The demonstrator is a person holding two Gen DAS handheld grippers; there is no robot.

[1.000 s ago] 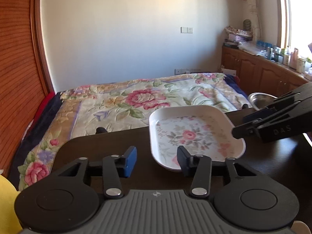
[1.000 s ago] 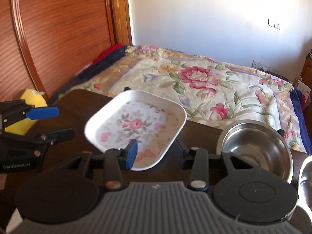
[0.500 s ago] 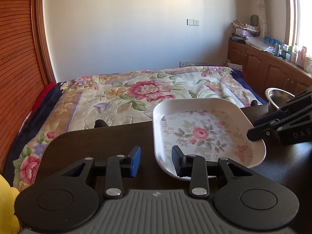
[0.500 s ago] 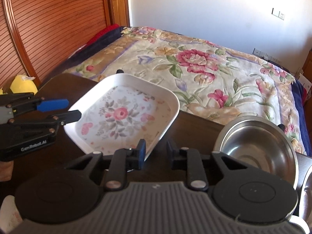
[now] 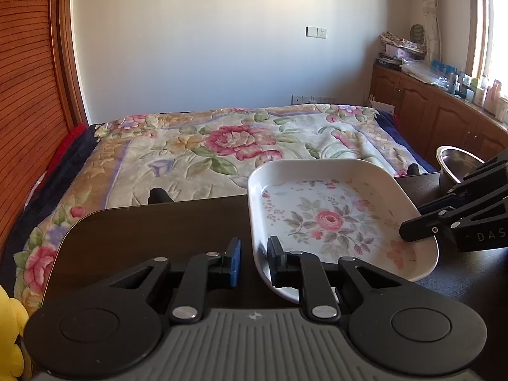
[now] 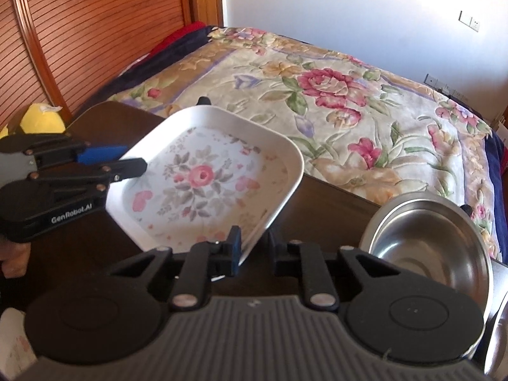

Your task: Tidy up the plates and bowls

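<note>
1. At the near edge of the dark table [image 5: 143, 238], the left wrist view shows the left gripper [image 5: 252, 258] with its jaws just drawn in over the rim of the floral plate [image 5: 327, 219], one blue pad outside the wall, the other finger inside, apparently pinching it.
2. Across the same plate, the right gripper [image 5: 412, 233] bites the opposite rim. The risk, as judged here: two thin-edge grips on a glossy rim could slip, or the two hands could pull unevenly and tip the plate.
3. Beyond, a steel bowl [image 5: 457, 163] stands at the table's far right corner, close behind the right gripper; a sideways swing of the plate could knock it. A flowered bedspread [image 5: 228, 143] lies past the table edge, and a yellow soft toy [image 5: 9, 327] sits low at the left.
4. From the right wrist view, the right gripper [image 6: 254, 249] has just been closing on the plate's near corner rim, which sits between its pads; the plate [image 6: 203, 177] appears tilted, its near corner raised off the table [image 6: 320, 212].
5. On the left, the left gripper [image 6: 136, 165] clamps the plate's other side.
6. To the right, the steel bowl [image 6: 425, 244] rests just beside the gripper, nothing else blocking the plate; another rim at the frame's edge is too cropped to identify.
</note>
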